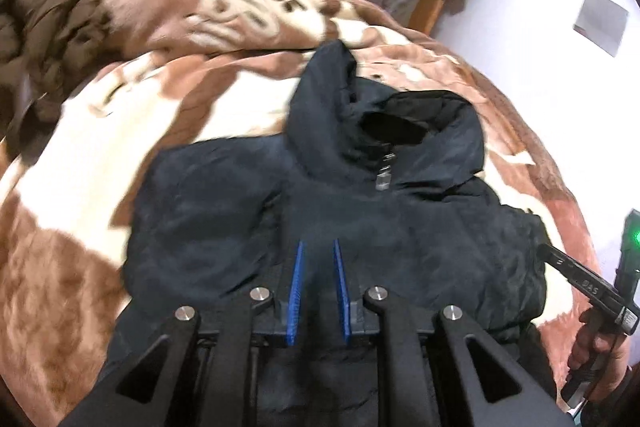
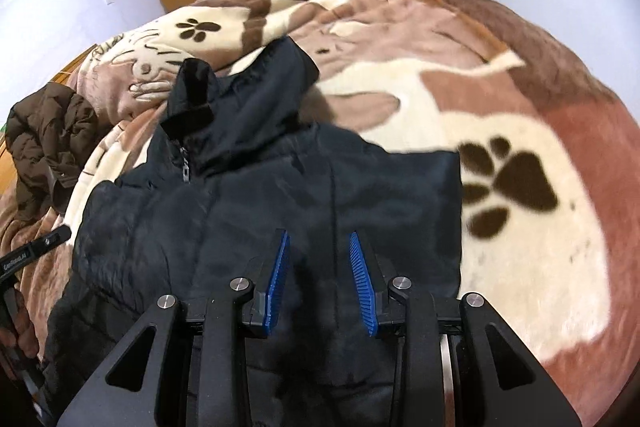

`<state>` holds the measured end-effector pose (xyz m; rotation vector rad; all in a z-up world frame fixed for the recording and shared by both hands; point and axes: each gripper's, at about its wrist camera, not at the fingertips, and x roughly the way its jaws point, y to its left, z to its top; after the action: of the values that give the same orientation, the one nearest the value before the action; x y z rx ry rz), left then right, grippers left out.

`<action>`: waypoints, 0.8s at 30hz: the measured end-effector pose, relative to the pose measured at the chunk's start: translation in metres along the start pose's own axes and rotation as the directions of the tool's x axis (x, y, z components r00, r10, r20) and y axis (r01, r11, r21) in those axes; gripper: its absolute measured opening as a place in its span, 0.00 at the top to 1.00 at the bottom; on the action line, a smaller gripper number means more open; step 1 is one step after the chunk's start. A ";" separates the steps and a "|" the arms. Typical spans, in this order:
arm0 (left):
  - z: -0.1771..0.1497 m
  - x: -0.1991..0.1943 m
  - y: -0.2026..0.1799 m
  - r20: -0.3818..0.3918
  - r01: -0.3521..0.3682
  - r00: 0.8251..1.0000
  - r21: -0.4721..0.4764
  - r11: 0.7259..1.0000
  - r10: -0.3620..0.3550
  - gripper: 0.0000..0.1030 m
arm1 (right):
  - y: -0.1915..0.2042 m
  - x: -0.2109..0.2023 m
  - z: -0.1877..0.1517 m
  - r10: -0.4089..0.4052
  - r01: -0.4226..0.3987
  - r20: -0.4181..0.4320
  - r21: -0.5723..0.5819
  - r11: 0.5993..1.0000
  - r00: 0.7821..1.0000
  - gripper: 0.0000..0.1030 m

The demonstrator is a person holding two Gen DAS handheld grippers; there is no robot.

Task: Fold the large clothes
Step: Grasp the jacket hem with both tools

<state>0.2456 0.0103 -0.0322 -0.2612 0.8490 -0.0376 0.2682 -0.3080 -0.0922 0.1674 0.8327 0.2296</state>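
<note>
- The dark hooded jacket [image 1: 360,211] lay spread on the paw-print blanket [image 1: 80,187], directly ahead of and beneath both tongs — hood farthest away.
- The left gripper [image 1: 319,255] hovered over the jacket, blue pads narrowly parted, gripping nothing.
- The right gripper [image 2: 319,247] stood wider apart — also empty.
- A brown coat [image 2: 44,139] sat far left.

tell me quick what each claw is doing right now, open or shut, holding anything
Left claw: open with a narrow gap, holding nothing, above the dark jacket.
Right claw: open wider, holding nothing, above the same jacket.
</note>
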 end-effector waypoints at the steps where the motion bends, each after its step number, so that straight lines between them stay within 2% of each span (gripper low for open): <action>1: 0.003 0.008 -0.006 -0.008 0.012 1.000 0.023 1.000 -0.012 0.84 | 0.000 0.006 0.003 -0.006 0.006 -0.010 0.000 1.000 1.000 0.69; 3: 0.006 0.033 -0.021 -0.029 0.005 1.000 0.084 0.996 -0.003 0.84 | -0.002 0.019 0.004 -0.015 0.015 -0.033 0.006 1.000 0.999 0.69; 6: 0.001 0.076 -0.019 -0.104 -0.017 0.994 0.092 0.996 0.027 0.84 | -0.008 0.044 0.001 -0.033 0.033 -0.092 0.003 0.999 0.995 0.69; 10: -0.009 0.100 -0.009 -0.098 0.001 0.995 0.117 0.993 0.011 0.83 | -0.007 0.070 -0.008 -0.050 0.047 -0.130 -0.029 0.998 0.990 0.69; 17: -0.011 0.105 -0.012 -0.101 -0.020 0.994 0.129 0.991 0.033 0.84 | -0.006 0.073 -0.007 -0.069 0.066 -0.146 -0.027 0.997 0.987 0.69; 20: 0.000 0.088 -0.013 -0.128 -0.007 0.992 0.085 0.996 0.018 0.84 | -0.001 0.046 -0.001 -0.084 0.082 -0.111 -0.029 0.996 0.990 0.69; 24: 0.003 0.046 -0.016 -0.067 0.033 0.997 0.091 0.995 -0.027 0.84 | 0.011 0.003 -0.006 -0.028 0.028 -0.038 -0.013 1.000 0.999 0.69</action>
<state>0.2793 -0.0109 -0.0602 -0.1868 0.9066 -0.1133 0.2645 -0.2968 -0.0954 0.1401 0.8709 0.2121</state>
